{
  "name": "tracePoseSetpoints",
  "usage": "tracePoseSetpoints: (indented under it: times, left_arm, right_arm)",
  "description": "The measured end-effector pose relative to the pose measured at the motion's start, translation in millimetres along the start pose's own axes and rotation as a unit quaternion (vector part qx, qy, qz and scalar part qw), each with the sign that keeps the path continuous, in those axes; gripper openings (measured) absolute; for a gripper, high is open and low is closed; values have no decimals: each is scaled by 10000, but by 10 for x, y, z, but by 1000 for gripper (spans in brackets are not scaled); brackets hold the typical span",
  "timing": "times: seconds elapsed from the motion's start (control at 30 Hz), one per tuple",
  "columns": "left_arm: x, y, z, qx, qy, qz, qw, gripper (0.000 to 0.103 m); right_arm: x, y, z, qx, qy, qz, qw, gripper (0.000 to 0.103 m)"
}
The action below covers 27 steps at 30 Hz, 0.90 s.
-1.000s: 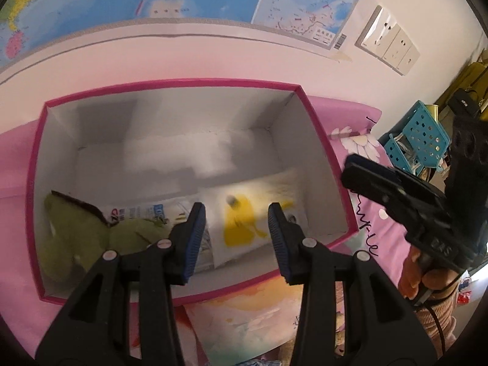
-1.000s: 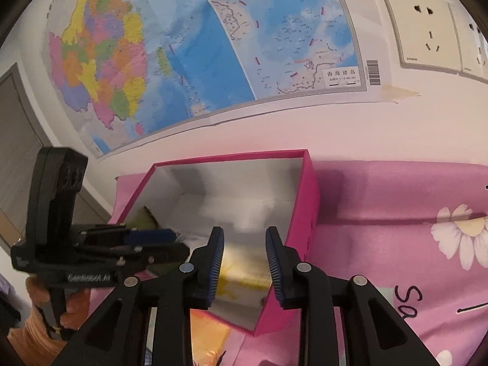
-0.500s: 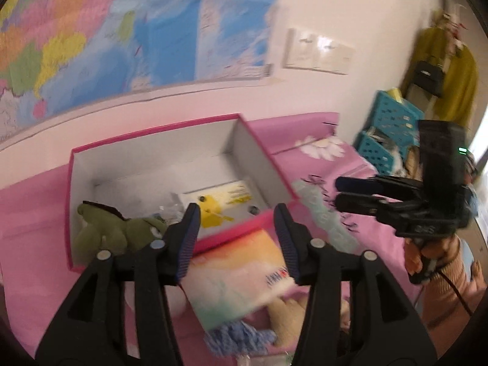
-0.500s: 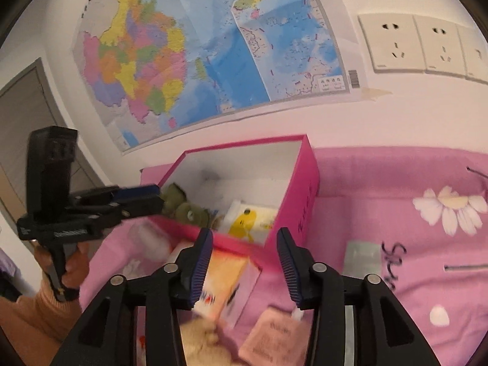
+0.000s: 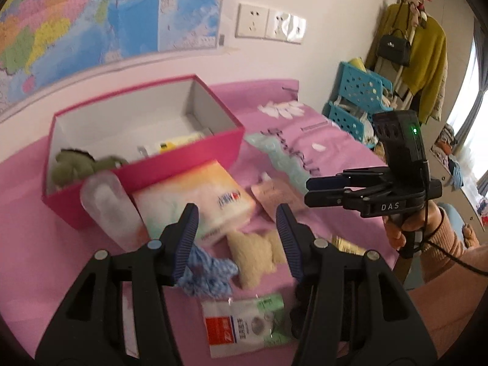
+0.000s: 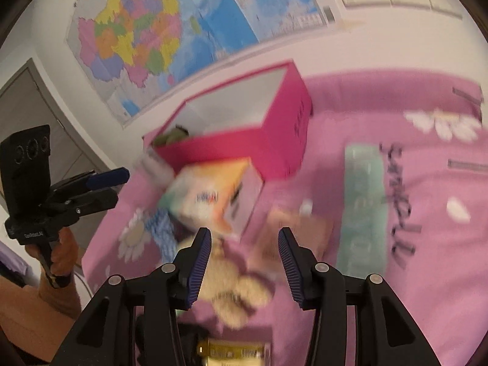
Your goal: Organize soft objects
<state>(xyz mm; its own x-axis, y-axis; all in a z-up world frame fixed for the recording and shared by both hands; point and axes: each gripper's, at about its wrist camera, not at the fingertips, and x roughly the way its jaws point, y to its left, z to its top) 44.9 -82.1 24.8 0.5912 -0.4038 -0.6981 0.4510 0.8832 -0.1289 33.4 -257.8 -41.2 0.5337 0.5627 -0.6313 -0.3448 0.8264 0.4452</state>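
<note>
A pink box [image 5: 170, 164] stands on the pink bedspread, with a green plush toy [image 5: 76, 164] and a yellow-printed packet [image 5: 177, 145] inside. In front of it lie a tissue pack [image 5: 195, 201], a beige plush bear [image 5: 253, 253], a blue knitted item [image 5: 207, 271], a clear pouch [image 5: 106, 204] and a mask packet [image 5: 244, 323]. My left gripper [image 5: 236, 241] is open and empty above the bear. My right gripper [image 6: 244, 262] is open and empty, also over the bear [image 6: 231, 286]; the box [image 6: 244, 134] and tissue pack [image 6: 210, 195] lie beyond it.
A mint bubble strip [image 5: 283, 161] and a tan pouch [image 5: 274, 192] lie right of the box. Blue baskets [image 5: 357, 100] and a coat rack [image 5: 408, 45] stand at the bed's far right. A wall map [image 6: 170, 30] hangs behind. A yellow packet [image 6: 235, 350] lies near my right gripper.
Both grippers have pulled back and up from the box and opened wider. The loose items in front of the box have come into view.
</note>
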Motion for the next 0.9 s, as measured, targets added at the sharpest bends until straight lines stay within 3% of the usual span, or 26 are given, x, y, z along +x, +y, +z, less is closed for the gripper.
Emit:
tracePoseSetpoints:
  times: [0.27, 0.43, 0.57, 0.8, 0.87, 0.9]
  left_arm:
    - [136, -29, -244, -88, 348, -105, 9993, 55]
    - [162, -10, -419, -243, 526, -156, 9982, 55]
    - [164, -7, -580, -413, 706, -341, 9961, 55]
    - [141, -146, -754, -273, 887, -546, 9942, 55]
    - [138, -137, -779, -301, 910, -569, 9938, 55]
    - [132, -125, -797, -342, 913, -572, 9936, 55]
  right_arm:
    - [7, -77, -405, 384, 318, -14, 9988, 47]
    - [-15, 54, -523, 311, 371, 116, 9988, 47]
    - [-2, 245, -577, 76, 459, 293, 9985, 47]
    - [35, 582, -695, -496, 681, 513, 9951, 47]
    - [81, 669, -749, -667, 846, 531, 9928, 51]
    - [121, 718, -772, -797, 918, 435, 9916, 58]
